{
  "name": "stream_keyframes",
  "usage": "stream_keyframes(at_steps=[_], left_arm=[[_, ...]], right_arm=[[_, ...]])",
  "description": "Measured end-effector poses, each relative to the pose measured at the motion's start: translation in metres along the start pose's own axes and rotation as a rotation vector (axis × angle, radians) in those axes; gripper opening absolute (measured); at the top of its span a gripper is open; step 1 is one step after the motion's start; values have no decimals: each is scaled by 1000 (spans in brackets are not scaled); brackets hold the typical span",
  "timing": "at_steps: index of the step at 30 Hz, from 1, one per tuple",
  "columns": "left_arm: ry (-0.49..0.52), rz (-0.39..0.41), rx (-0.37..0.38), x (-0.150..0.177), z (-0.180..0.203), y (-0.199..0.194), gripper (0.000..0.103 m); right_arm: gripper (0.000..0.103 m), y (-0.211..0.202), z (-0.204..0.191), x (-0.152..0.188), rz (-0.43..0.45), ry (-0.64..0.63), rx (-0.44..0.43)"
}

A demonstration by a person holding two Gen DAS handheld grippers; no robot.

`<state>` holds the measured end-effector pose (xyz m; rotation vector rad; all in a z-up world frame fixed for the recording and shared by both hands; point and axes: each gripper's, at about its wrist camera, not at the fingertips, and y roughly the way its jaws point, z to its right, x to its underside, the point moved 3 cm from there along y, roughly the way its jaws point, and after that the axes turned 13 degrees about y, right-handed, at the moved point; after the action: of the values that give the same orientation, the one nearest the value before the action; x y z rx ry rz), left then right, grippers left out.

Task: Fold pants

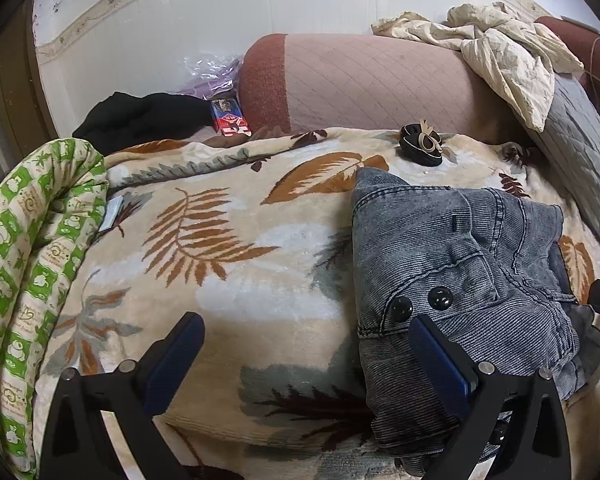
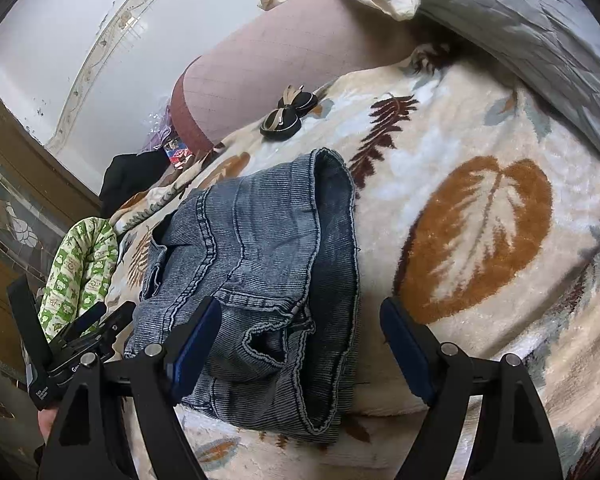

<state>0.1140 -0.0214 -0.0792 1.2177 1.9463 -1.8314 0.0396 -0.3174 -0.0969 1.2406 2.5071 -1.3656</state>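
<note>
On plush leaf-print blanket [image 2: 480,128], ribbed denim pants [image 2: 260,272] bunched

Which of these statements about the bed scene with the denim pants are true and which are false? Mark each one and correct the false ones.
1. The pants lie in a folded bundle on the leaf-print blanket. True.
2. The right gripper is clamped on the pants. False: its jaws stand open, gripping nothing.
3. A black bow lies beyond the pants. True.
4. The left gripper holds the green quilt. False: it is open and empty.
</note>
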Motion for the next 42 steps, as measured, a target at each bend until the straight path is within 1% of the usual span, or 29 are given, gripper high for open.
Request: stream_keyframes(at_steps=[10,16,26,30,35,37,41,42], left_arm=[[-2,3,5,0,-1,0,103],[-29,22,19,-2,-5,-3,103],[-43,22,150,-2,7,0,103],[-34,6,174,0,12,5,103],[-89,14,262,-1,12,10,103],[-101,11,293,-2,14,13,103],[-120,26,355,-4,19,20,103],[-122,21,370,-4,20,23,103]], right_arm=[[82,1,0,0,1,1,-1],[82,0,0,-1,4,6,-5],[82,2,15,-8,-1,88,-32],[82,9,17,-9,-9,90,-29],[82,22,15,-9,-25,76,-31],[82,28,15,-10,-36,76,-42],[82,43,17,-7,-77,86,-27],[82,44,18,-7,-76,90,-31]])
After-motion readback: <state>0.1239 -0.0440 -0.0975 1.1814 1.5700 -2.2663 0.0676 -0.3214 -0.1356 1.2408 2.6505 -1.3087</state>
